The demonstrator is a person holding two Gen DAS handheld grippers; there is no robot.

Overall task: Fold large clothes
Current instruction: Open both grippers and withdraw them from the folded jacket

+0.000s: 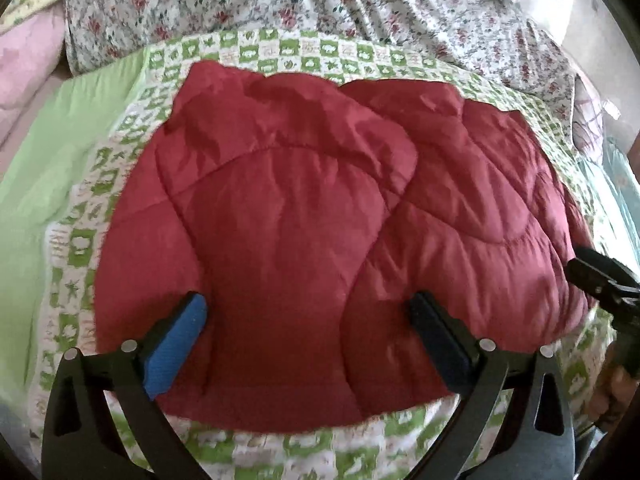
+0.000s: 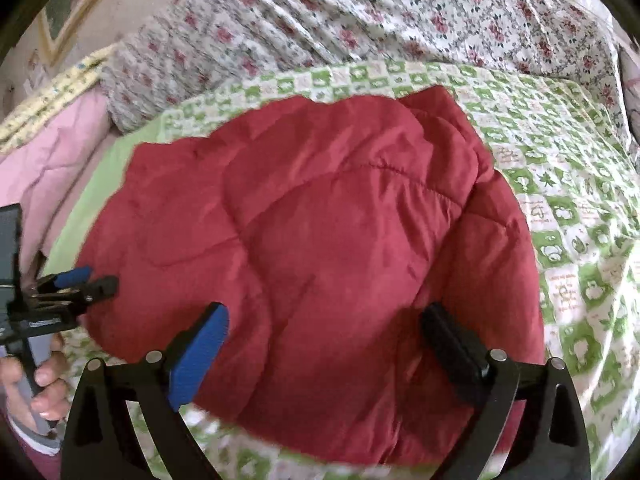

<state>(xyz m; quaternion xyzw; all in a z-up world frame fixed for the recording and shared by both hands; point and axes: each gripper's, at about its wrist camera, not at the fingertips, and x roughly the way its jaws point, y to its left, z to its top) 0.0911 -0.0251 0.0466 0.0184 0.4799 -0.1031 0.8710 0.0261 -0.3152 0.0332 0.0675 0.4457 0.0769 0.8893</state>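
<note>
- We see the red quilted jacket [image 1: 320, 220] folded on the green-checked sheet [image 1: 280, 52], lettering there too blurred to read.
- Left gripper [image 1: 310, 336] gapes wide, empty, over the jacket's 6 o'clock hem.
- Right gripper [image 2: 324, 344] likewise spread, holding nothing.

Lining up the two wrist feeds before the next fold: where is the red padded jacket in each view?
Left wrist: the red padded jacket fills the centre, with the open left gripper over its near part.
Right wrist: the jacket fills the centre, reaching left, with the open right gripper over it.
Shared landmark: the green-and-white checked sheet under it.
</note>
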